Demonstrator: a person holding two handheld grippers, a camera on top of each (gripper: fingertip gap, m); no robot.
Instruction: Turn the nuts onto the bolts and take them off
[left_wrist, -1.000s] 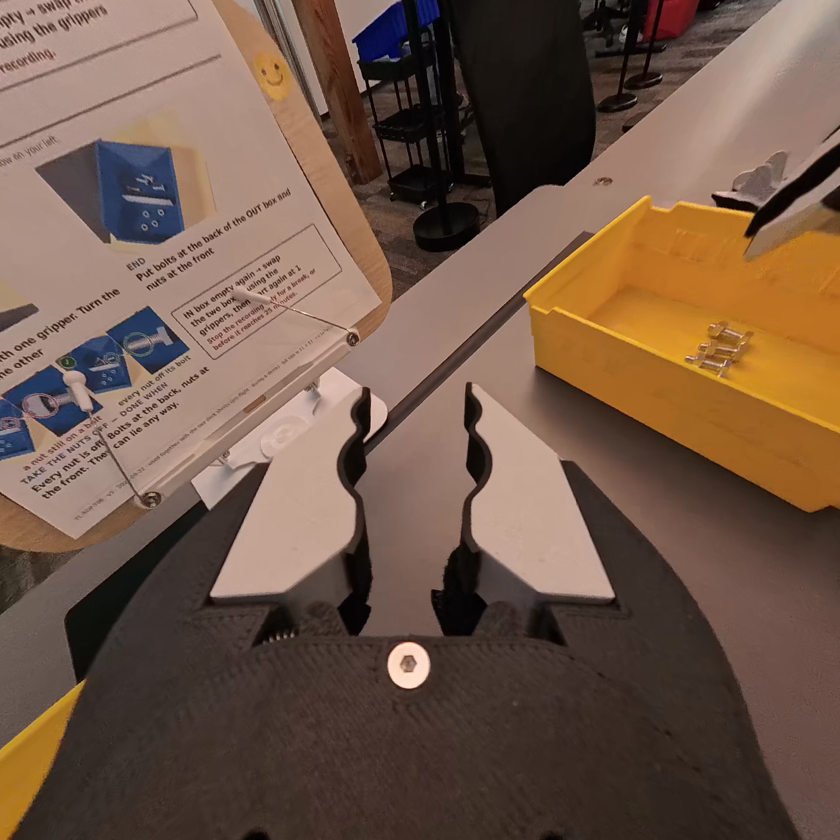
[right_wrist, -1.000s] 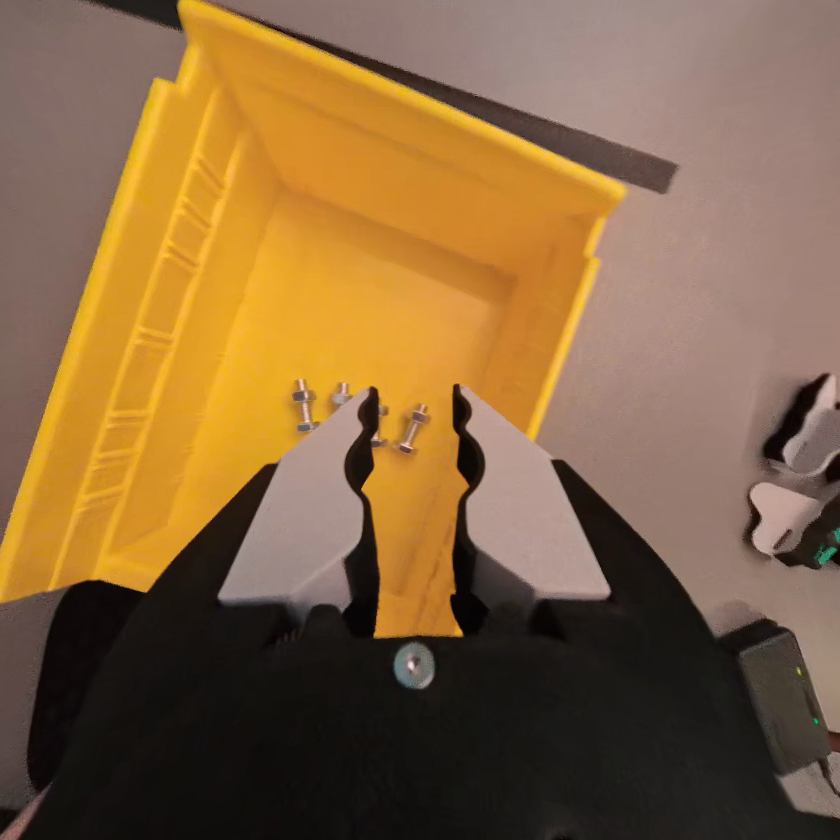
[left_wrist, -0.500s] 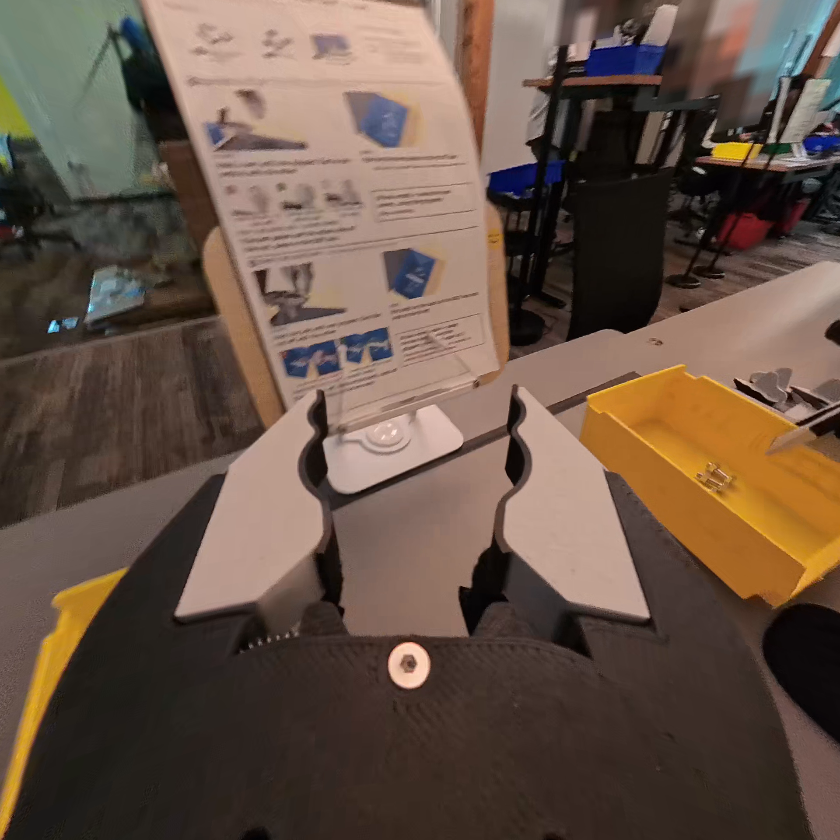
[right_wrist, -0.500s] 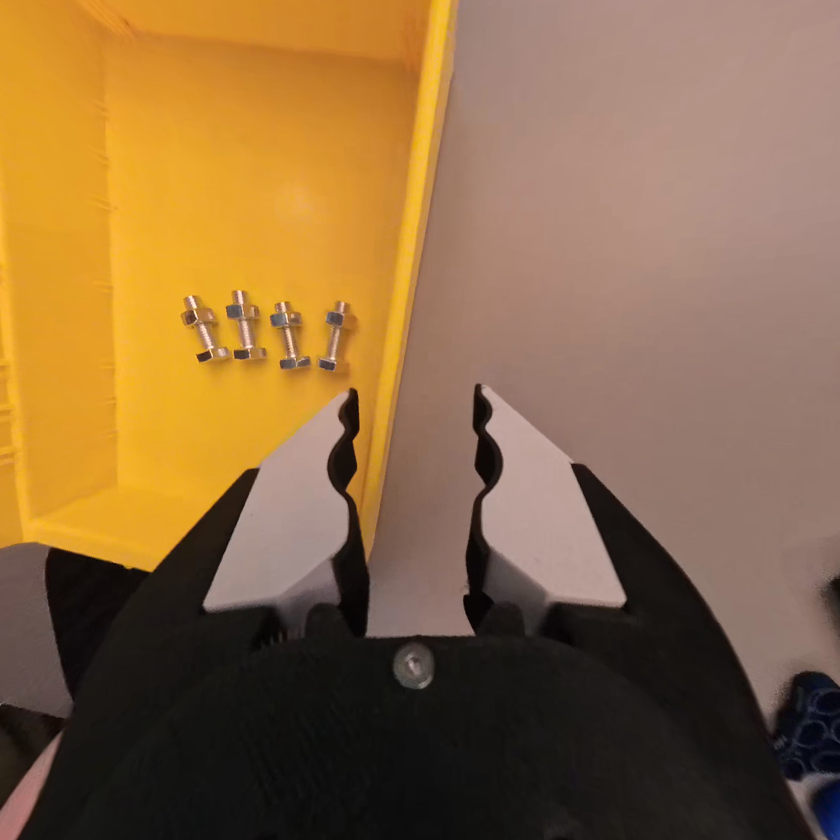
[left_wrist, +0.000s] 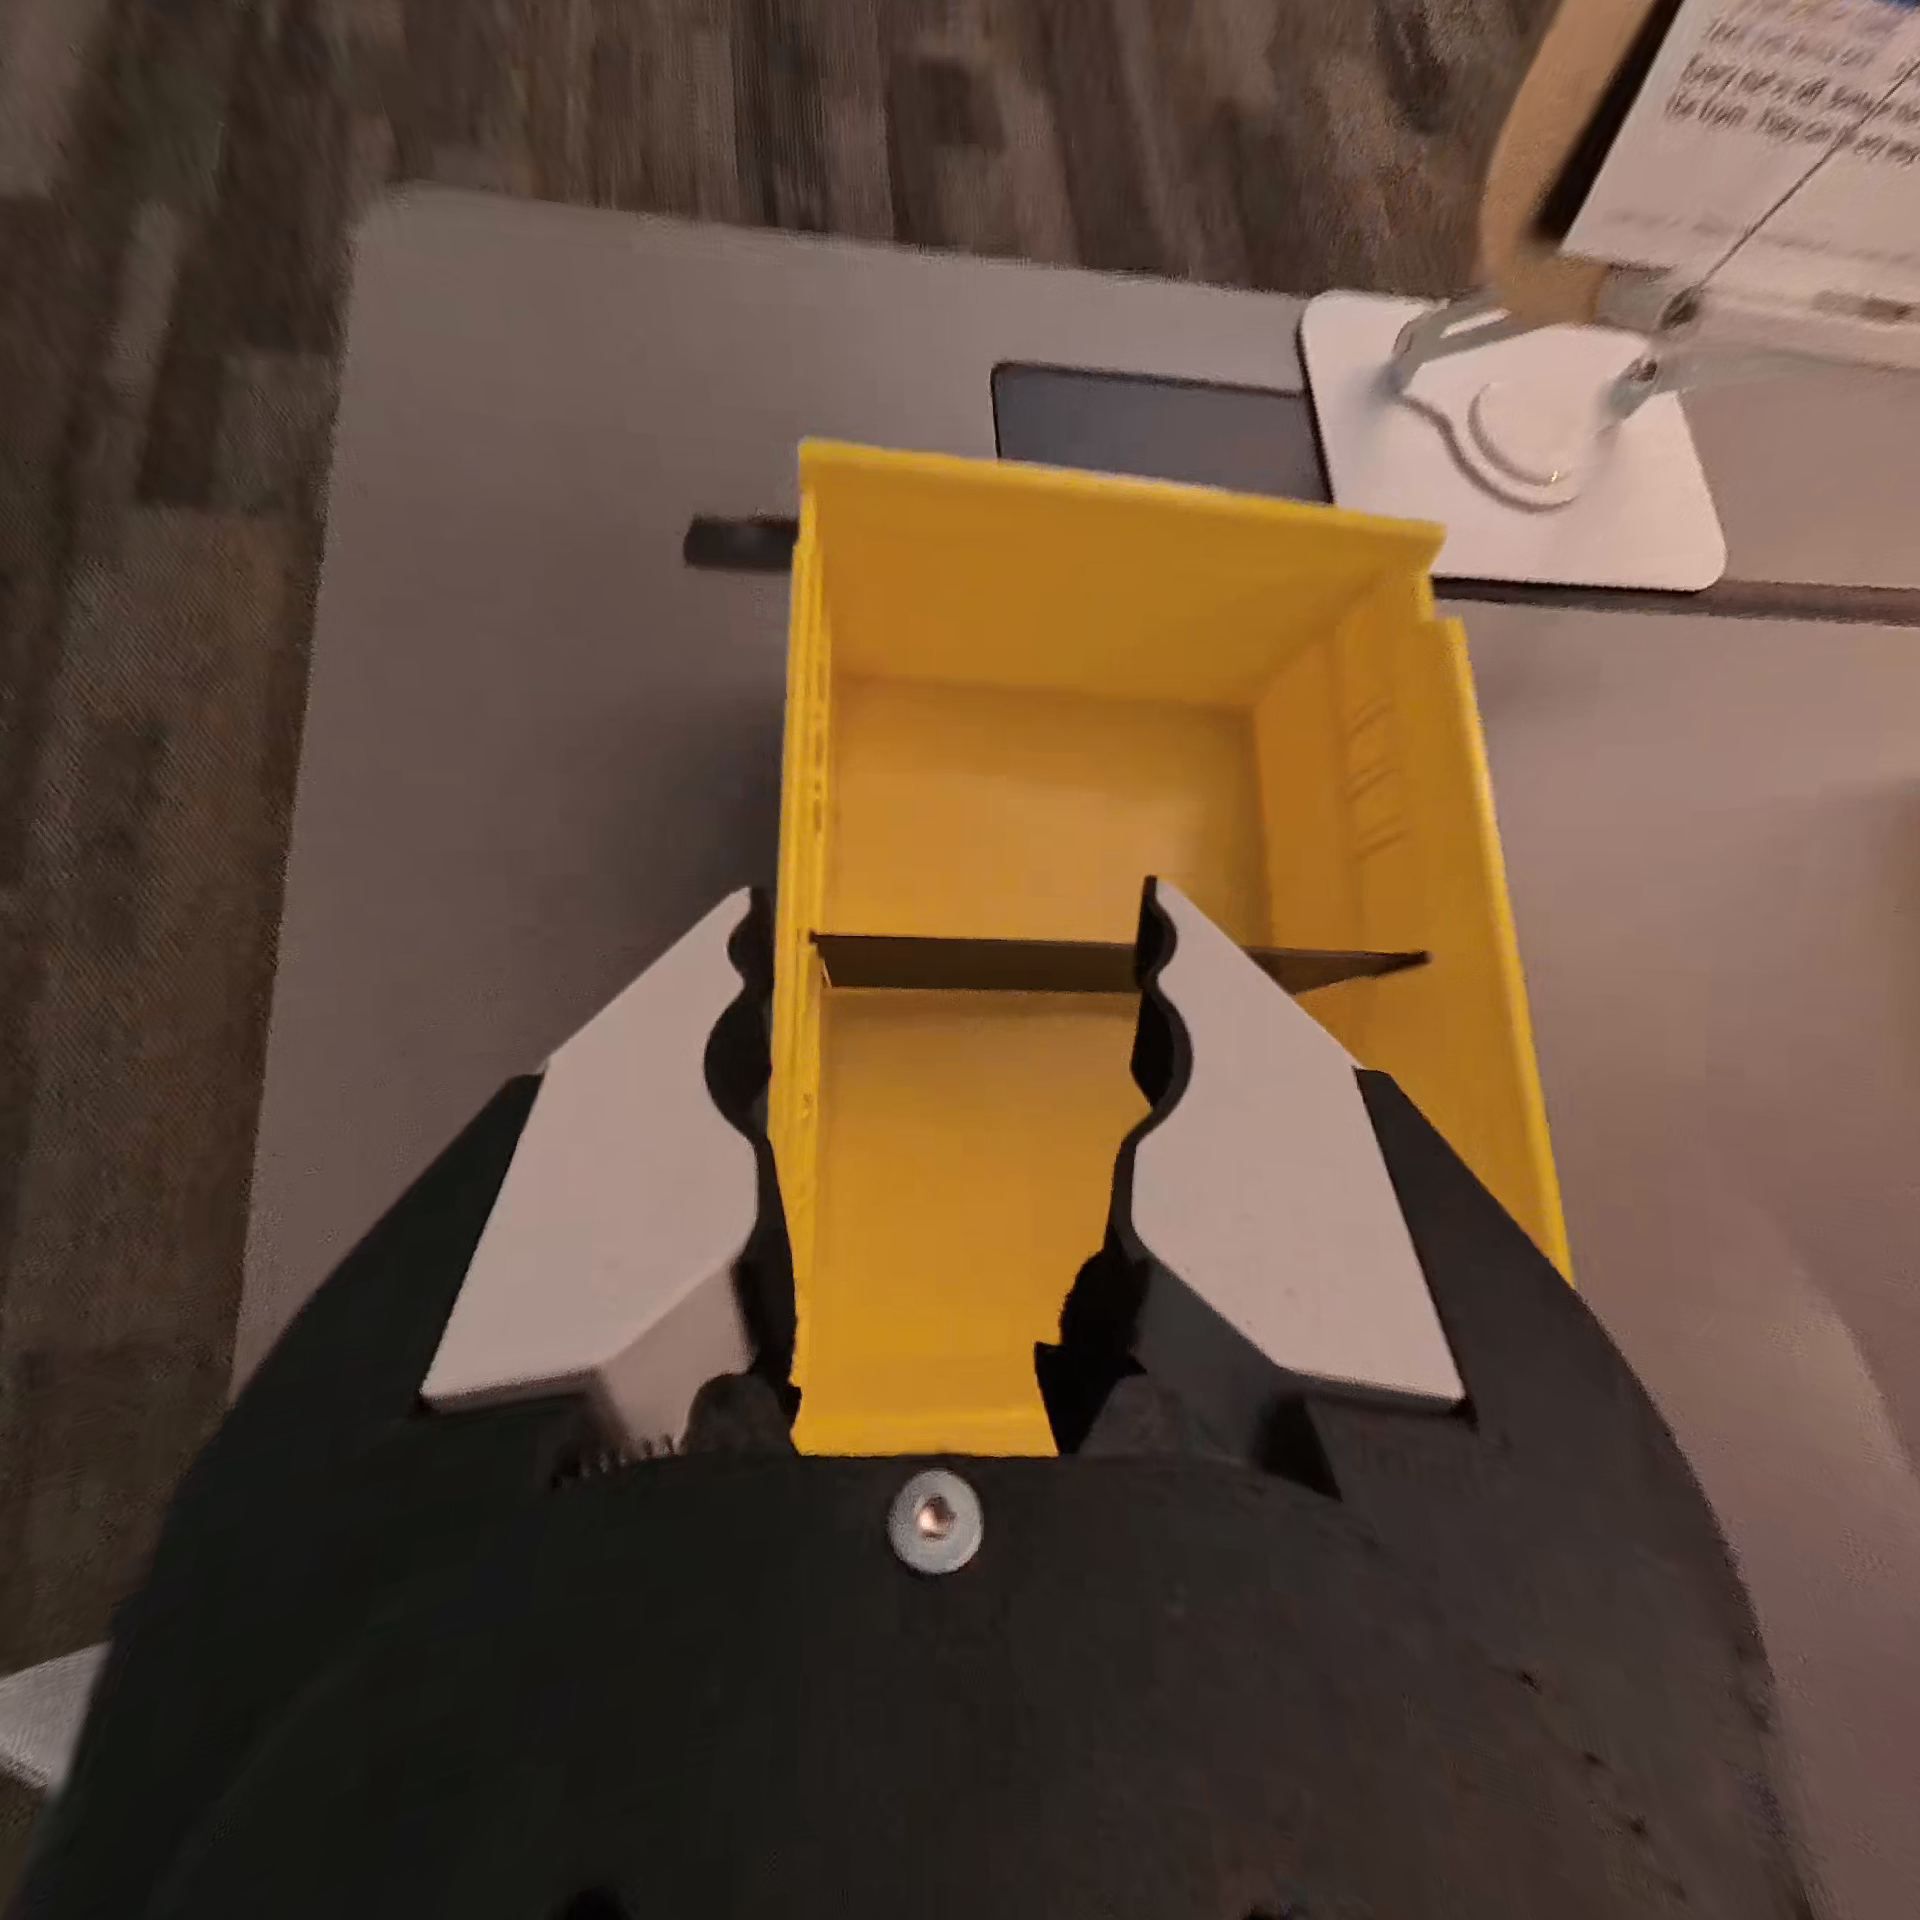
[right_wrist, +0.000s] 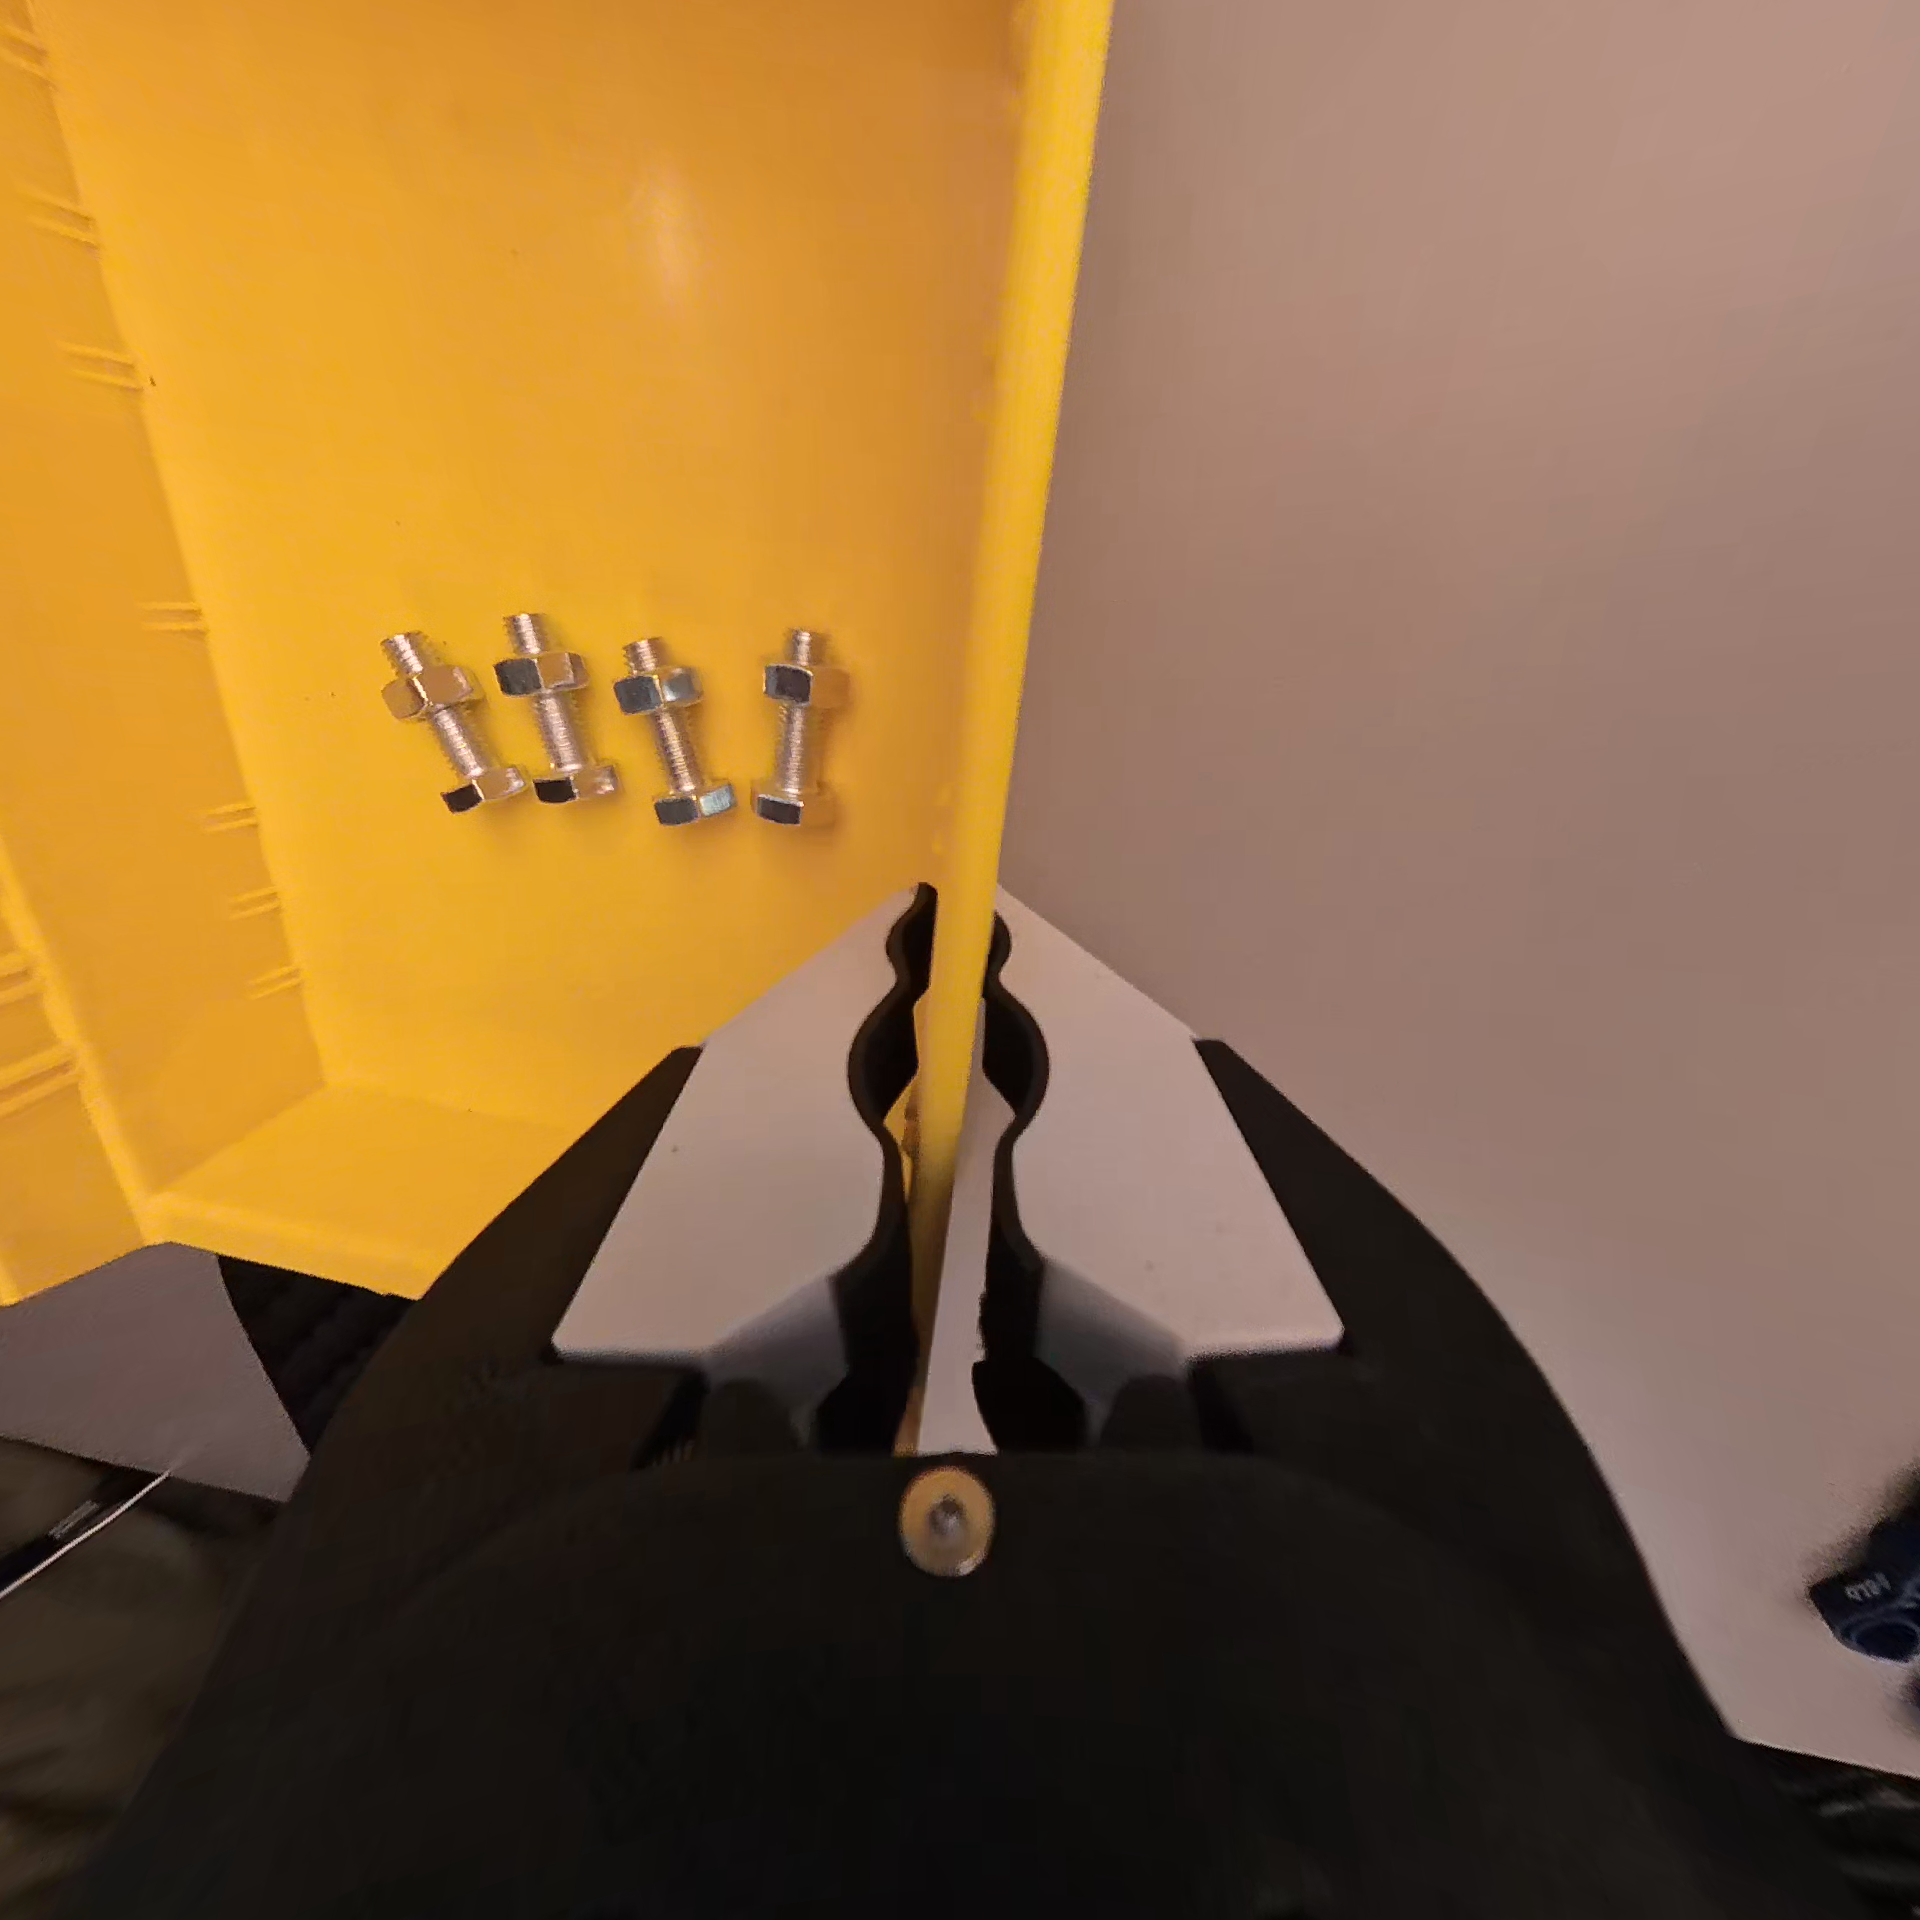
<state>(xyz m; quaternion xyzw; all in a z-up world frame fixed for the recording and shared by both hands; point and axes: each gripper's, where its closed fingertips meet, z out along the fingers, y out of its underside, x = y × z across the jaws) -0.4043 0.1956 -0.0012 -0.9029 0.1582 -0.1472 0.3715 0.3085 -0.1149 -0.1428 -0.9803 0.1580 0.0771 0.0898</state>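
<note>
Several silver bolts (right_wrist: 613, 727), each with a nut threaded on, lie in a row on the floor of a yellow box (right_wrist: 520, 312). My right gripper (right_wrist: 961, 904) is shut on that box's right side wall (right_wrist: 1039, 416), near its front corner. In the left wrist view a second yellow box (left_wrist: 1091, 582) has a dark divider (left_wrist: 966, 961) across it, and both its compartments look empty. My left gripper (left_wrist: 945, 904) is open just above it. Its left finger (left_wrist: 623, 1143) is outside the box's left wall and its right finger (left_wrist: 1268, 1164) is over the inside.
The grey table (right_wrist: 1455, 623) carries both boxes. Behind the divided box stand the white base (left_wrist: 1507, 436) of an instruction-sheet stand and a dark flat rectangle (left_wrist: 1143, 426). The table's left edge drops to wood floor (left_wrist: 135, 727). A blue object (right_wrist: 1870, 1590) lies at the right. My hands' fingertips stand some 80 centimeters from each other.
My left gripper swung from facing the instruction stand down over the divided box and opened wider. My right gripper moved to the bolt box's right wall and shut on it.
</note>
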